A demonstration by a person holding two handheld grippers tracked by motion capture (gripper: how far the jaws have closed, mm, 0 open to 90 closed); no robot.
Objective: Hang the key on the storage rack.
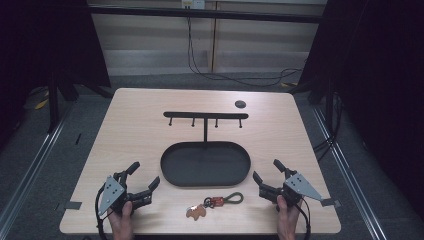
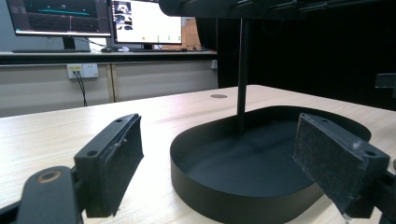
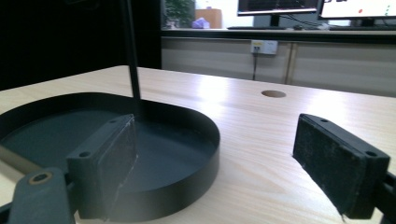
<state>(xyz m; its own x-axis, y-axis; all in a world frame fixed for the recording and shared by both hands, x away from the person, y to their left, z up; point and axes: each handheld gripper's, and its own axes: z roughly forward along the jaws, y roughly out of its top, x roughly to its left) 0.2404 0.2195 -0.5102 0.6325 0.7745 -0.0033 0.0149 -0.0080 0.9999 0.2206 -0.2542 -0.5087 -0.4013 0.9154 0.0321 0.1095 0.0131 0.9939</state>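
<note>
Nothing was grasped yet: the left gripper (image 1: 142, 181) and the right gripper (image 1: 265, 177) rested wide open and empty on the worktop (image 1: 130, 125), either side of the black tray (image 1: 170, 172) with its hook stand (image 1: 205, 116). Probably the keychain (image 1: 215, 202), near the front edge between them, needed picking first. Its small parts were hard to make out.

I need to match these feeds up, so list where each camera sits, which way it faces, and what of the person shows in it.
High view: above the person's side, looking forward and down on the table; both hands, the left gripper and the right gripper enter from the bottom.
Left gripper view: rides low on the left gripper, facing the black tray and its post; both open jaws frame it.
Right gripper view: rides on the right gripper, facing the tray's other end; both open jaws show.
Shared: tray, post, table hole.
</note>
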